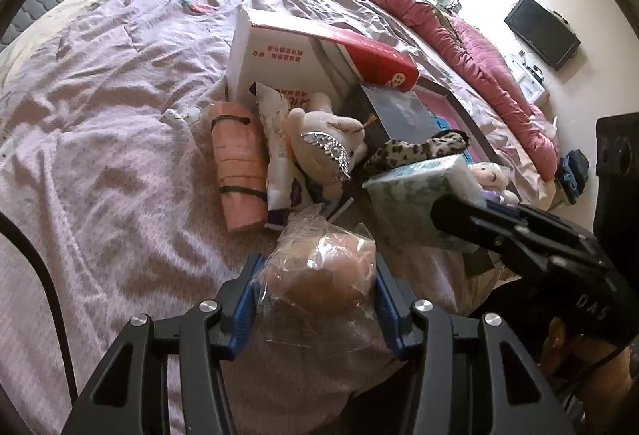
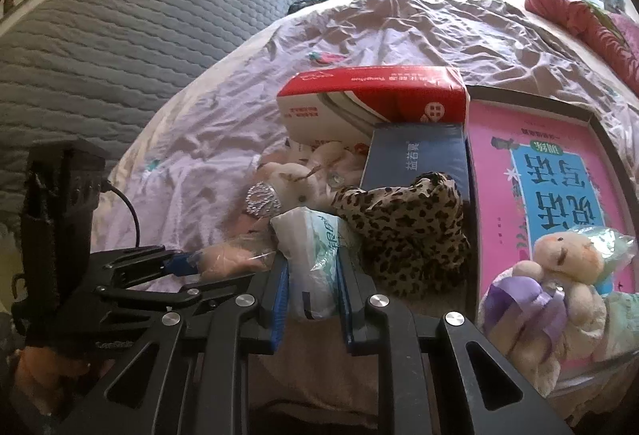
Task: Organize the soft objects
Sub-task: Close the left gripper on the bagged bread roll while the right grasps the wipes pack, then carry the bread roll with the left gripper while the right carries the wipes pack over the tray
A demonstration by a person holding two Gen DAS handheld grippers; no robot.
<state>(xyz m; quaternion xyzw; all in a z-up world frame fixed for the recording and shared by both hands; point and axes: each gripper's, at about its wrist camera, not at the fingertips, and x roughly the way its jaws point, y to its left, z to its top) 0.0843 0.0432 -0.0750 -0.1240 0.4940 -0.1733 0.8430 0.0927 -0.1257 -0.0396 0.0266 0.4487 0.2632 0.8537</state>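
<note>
My left gripper [image 1: 317, 285] is shut on a peach soft ball in clear plastic wrap [image 1: 319, 275], low over the bed near its front edge. My right gripper [image 2: 313, 275] is shut on a soft tissue pack [image 2: 313, 259], green-white in its wrapper; it also shows in the left wrist view [image 1: 415, 195]. A white plush with silver wings [image 1: 327, 147] lies in the pile, with a rolled peach cloth [image 1: 239, 171] to its left and a leopard-print cloth [image 2: 403, 231] to its right. A small plush with a purple ribbon [image 2: 551, 287] lies on the pink book.
A red and white carton [image 2: 371, 103], a dark blue box [image 2: 419, 159] and a pink book in a dark tray [image 2: 539, 187] lie on the wrinkled lilac bedsheet [image 1: 100, 115]. A white snack bag [image 1: 279, 155] leans by the plush. A pink quilt [image 1: 479, 48] lies along the bed's right edge.
</note>
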